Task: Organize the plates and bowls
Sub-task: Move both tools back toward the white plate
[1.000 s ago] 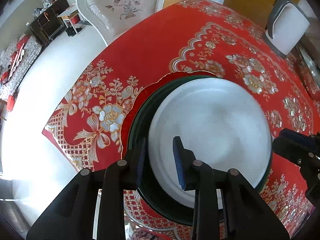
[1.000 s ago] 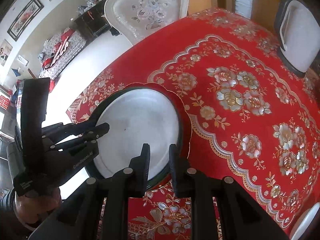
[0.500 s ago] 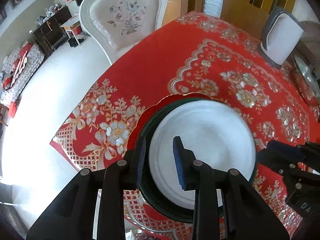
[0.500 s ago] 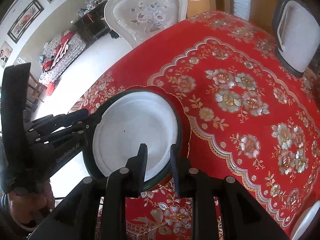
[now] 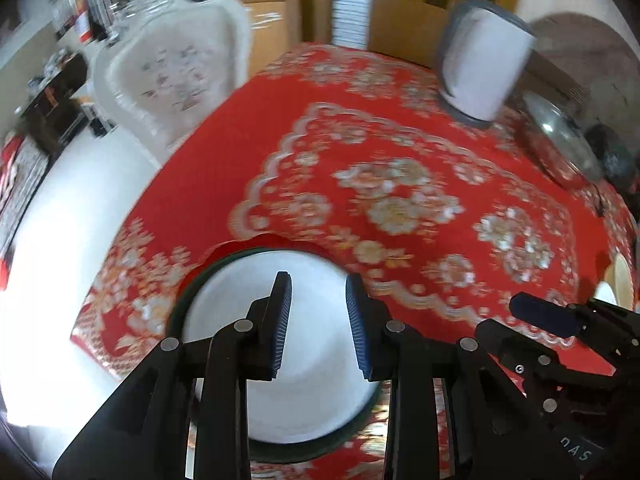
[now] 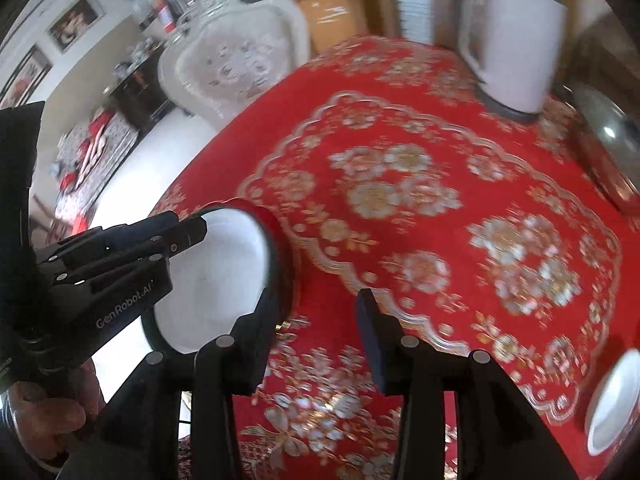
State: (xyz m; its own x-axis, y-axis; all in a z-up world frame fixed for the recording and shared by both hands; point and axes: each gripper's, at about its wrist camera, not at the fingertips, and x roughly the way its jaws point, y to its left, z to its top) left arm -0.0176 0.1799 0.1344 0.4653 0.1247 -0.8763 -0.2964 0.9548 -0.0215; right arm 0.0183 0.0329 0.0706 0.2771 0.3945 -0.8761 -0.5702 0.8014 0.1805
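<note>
Near the front-left edge of the table (image 5: pixel 224 184), on the red cloth (image 6: pixel 400 128), lies the white plate (image 5: pixel 312 400) inside a dark green one (image 5: pixel 180 304), with a red plate (image 5: pixel 236 246) under both. Left gripper (image 5: pixel 318 322) hangs above the white plate; its fingers stand apart and hold nothing. Right gripper (image 6: pixel 318 322) is over the cloth just beside the stack, its jaws have just been opening and nothing is between them. Another white plate (image 6: pixel 612 404) lies well apart, at the right edge. A white kettle (image 6: pixel 512 52) stands at the far side.
</note>
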